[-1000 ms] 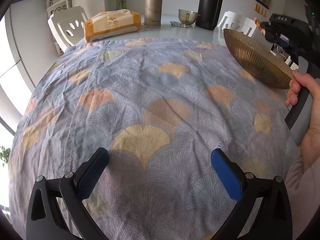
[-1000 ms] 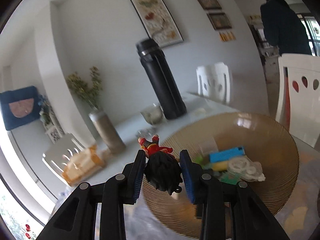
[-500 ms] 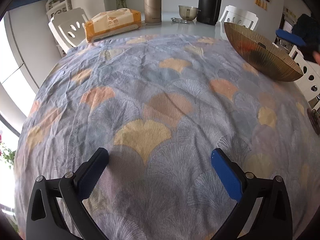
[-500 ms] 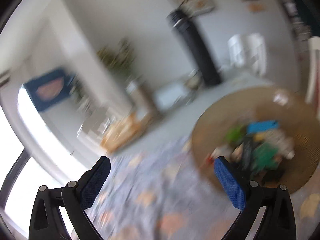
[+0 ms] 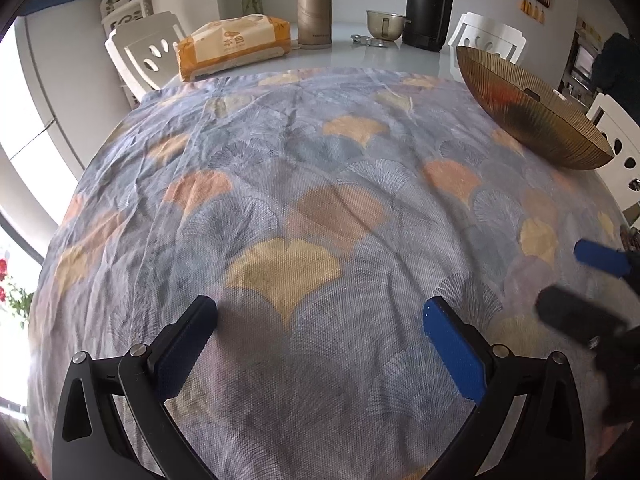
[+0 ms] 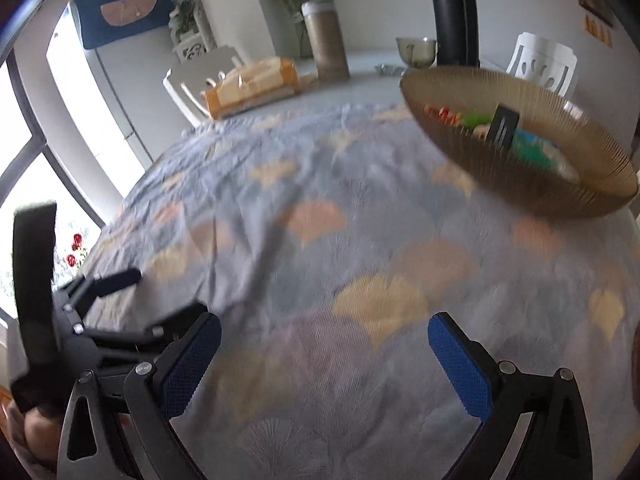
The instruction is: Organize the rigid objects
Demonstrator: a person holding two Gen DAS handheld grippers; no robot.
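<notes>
A ribbed gold bowl [image 5: 532, 116] stands at the far right of the cloth-covered table; it also shows in the right wrist view [image 6: 516, 168]. It holds several small toys, among them a red figure [image 6: 444, 114], green pieces [image 6: 476, 118] and an upright black piece [image 6: 505, 128]. My left gripper [image 5: 320, 340] is open and empty, low over the near cloth. My right gripper [image 6: 324, 360] is open and empty, low over the cloth beside the left one, well short of the bowl. It shows at the right edge of the left wrist view [image 5: 592, 280].
A patterned blue-grey cloth [image 5: 304, 208] covers the table. At the far edge stand a tissue pack [image 5: 234, 46], a gold flask [image 5: 314, 6], a metal cup [image 5: 384, 24] and a tall black flask [image 5: 430, 0]. White chairs [image 5: 148, 56] surround the table.
My right gripper let go of the dark-haired toy figure over the bowl, opened, and drew back and down to the near cloth. The left gripper stayed put.
</notes>
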